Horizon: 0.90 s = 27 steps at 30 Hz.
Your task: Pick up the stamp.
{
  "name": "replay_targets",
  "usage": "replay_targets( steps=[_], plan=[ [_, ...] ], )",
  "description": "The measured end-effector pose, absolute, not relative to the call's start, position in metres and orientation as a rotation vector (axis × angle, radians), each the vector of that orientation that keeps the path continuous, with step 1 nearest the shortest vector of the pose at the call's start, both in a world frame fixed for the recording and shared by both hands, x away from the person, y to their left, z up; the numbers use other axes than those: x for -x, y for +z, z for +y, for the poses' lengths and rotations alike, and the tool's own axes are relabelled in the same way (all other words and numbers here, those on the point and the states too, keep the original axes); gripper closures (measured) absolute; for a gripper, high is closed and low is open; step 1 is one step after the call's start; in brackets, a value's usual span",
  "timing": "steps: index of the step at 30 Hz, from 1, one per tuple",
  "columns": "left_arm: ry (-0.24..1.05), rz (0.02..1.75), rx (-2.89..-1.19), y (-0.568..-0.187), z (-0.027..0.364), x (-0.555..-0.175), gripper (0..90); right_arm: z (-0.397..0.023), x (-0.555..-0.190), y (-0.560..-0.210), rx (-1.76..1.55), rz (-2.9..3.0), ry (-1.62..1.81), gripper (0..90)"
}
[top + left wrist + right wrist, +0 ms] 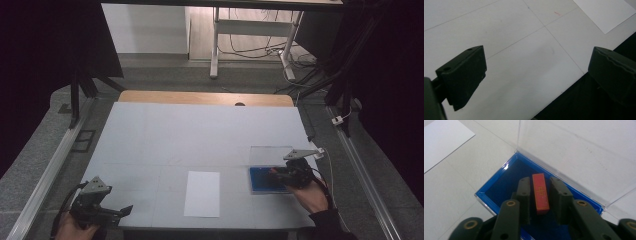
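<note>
Your table (200, 135) is covered with a pale grey sheet, its wooden far edge showing beyond. On its near middle lies a white paper (202, 193), flat and apart from everything else; you see a corner of it in the left gripper view (604, 12) and another in the right gripper view (441, 140).

To the right of the paper sits the blue case (264, 180), near the table's right edge. Its clear lid (270, 156) stands open, hinged up at the far side; in the right gripper view the blue lining (506, 185) lies under the lid (574, 152).

Your right gripper (280, 174) reaches into the case from the near right. Its jaws flank a small red block (540, 193), long and narrow with gold markings, lying on the lining inside the case. The jaws stand close on either side of it; a thin gap shows on each side, so the pads do not seem to press on it.

Your left gripper (127, 209) rests at the table's near left corner, well apart from the paper. Its fingers (464, 75) are spread wide with nothing between them, bare table beneath.
</note>
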<state>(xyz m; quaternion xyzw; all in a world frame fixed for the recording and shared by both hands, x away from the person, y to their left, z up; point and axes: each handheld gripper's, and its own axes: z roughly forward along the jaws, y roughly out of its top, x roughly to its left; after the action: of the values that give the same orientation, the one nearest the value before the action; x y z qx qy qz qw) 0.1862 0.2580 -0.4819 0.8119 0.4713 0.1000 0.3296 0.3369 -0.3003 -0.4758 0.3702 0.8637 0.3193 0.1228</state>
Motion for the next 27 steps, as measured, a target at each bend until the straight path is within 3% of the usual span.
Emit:
replay_targets(
  steps=[4,27],
  plan=[
    [0.263,1.234,-2.124,-0.482,0.258,-0.186,2.4,-0.298,-0.337,-0.477,-1.071,2.522,0.909,78.8],
    [0.252,1.241,-2.097,-0.481,0.261,-0.186,2.3,-0.307,-0.321,-0.458,-1.050,2.431,1.004,79.3]
  ],
)
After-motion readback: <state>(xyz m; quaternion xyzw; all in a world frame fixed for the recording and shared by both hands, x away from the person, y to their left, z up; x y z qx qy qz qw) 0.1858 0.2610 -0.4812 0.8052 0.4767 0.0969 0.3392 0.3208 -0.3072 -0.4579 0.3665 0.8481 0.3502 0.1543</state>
